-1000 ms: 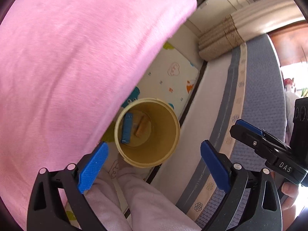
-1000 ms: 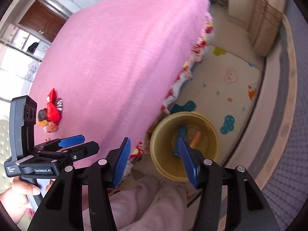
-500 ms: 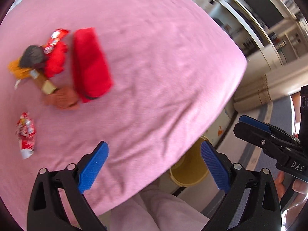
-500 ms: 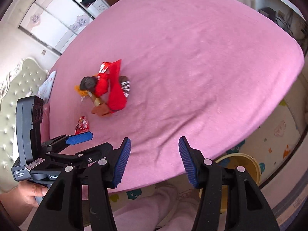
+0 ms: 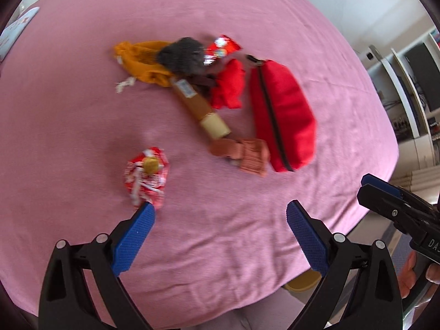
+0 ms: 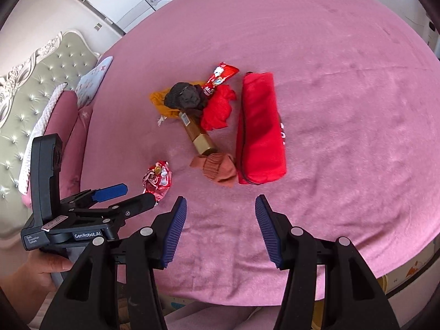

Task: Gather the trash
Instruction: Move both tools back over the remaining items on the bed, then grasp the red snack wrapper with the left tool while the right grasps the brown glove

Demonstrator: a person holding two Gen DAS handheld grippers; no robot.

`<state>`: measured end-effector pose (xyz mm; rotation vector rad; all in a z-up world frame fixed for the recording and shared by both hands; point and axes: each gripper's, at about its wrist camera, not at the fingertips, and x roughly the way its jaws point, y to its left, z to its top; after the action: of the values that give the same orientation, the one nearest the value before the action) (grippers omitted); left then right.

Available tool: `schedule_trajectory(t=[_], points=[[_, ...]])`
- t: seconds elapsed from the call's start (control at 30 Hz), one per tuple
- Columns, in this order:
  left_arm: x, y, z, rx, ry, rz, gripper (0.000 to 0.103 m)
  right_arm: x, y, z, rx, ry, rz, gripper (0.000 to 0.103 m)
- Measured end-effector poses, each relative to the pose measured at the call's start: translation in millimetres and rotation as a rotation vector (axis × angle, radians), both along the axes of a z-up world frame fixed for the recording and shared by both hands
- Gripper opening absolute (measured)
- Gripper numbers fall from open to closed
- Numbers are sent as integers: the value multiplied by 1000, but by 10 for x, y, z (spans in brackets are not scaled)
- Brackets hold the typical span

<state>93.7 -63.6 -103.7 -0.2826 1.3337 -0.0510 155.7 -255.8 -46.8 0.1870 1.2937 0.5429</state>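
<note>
Trash lies on a pink bed [image 6: 343, 110], all within a loose heap. At about nine o'clock of the heap sits a crumpled red-and-white wrapper [image 5: 147, 177] [image 6: 158, 177], apart from the rest. Toward the middle come a yellow cloth [image 5: 140, 60], a dark fuzzy lump [image 6: 184, 96], a brown-and-gold stick [image 5: 200, 110] and a brown sock [image 6: 217, 169]; a red snack wrapper [image 6: 220, 78] lies at twelve o'clock, and a red pouch [image 5: 280, 112] [image 6: 260, 132] at three o'clock.

The left gripper [image 5: 220, 213] hovers with jaws wide and nothing between them, its left pad just beside the crumpled wrapper. The right gripper [image 6: 220, 206] also stands open and empty, over bare sheet.

Only the right view shows the tufted headboard [image 6: 33, 88], pillows [image 6: 93, 79] and the hand [image 6: 41, 272] under the left gripper. Only the left view shows a yellow bin's [image 5: 302, 282] rim past the bed's edge at five o'clock, and shelves [image 5: 407, 82] at three.
</note>
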Motion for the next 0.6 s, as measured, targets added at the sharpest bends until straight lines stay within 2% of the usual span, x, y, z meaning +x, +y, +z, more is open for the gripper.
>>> schedule_trajectory(t=[0.33, 0.47, 0.6], points=[[88, 521, -406, 26, 71, 140, 96, 338, 607, -311, -19, 29, 159, 52], [141, 631, -589, 28, 101, 206, 96, 463, 748, -494, -66, 40, 229, 52], [208, 637, -773, 52, 142, 206, 96, 564, 782, -616, -64, 66, 245, 52]])
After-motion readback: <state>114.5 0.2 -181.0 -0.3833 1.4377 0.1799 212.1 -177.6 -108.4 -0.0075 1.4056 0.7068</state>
